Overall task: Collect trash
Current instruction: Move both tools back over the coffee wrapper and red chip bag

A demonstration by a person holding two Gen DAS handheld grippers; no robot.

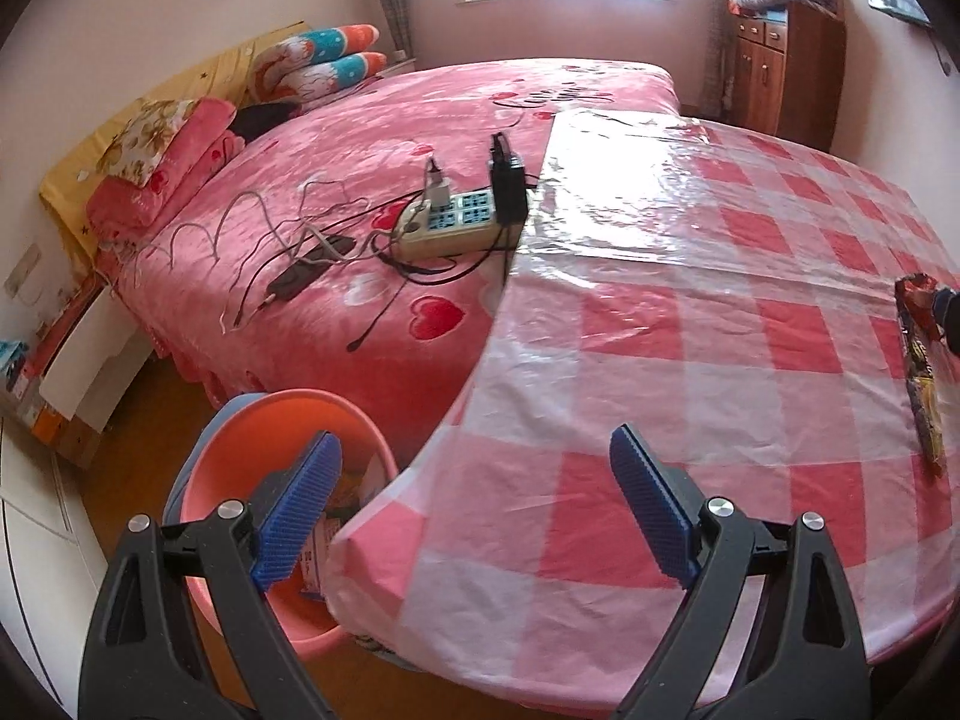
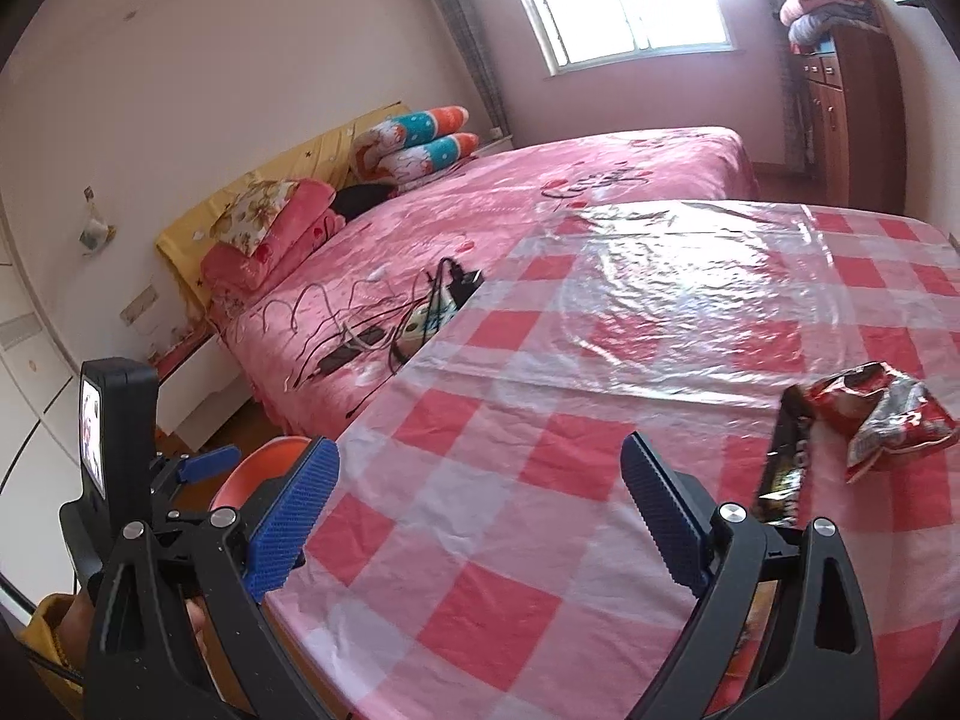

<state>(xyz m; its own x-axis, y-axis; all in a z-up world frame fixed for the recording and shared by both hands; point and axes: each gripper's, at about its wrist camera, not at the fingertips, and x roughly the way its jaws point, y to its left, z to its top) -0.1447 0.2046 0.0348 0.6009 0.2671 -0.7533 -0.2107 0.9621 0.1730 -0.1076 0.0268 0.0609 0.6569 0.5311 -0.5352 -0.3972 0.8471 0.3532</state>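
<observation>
Your left gripper (image 1: pixel 474 510) is spread wide and empty, hanging over the near-left corner of the checked table (image 1: pixel 690 360), with the pink basin (image 1: pixel 240 438) just off that edge on the floor at 7 o'clock, some paper scraps inside it. Your right gripper (image 2: pixel 480 516) is likewise spread and empty above the cloth; the trash sits at 3 o'clock in its view: a dark candy wrapper (image 2: pixel 783 468) just beside the right finger, and a crumpled red snack bag (image 2: pixel 882 414) touching the wrapper's far end. A power strip (image 1: pixel 450 222) with tangled cables lies on the bed (image 1: pixel 372 120) at 11 o'clock.
</observation>
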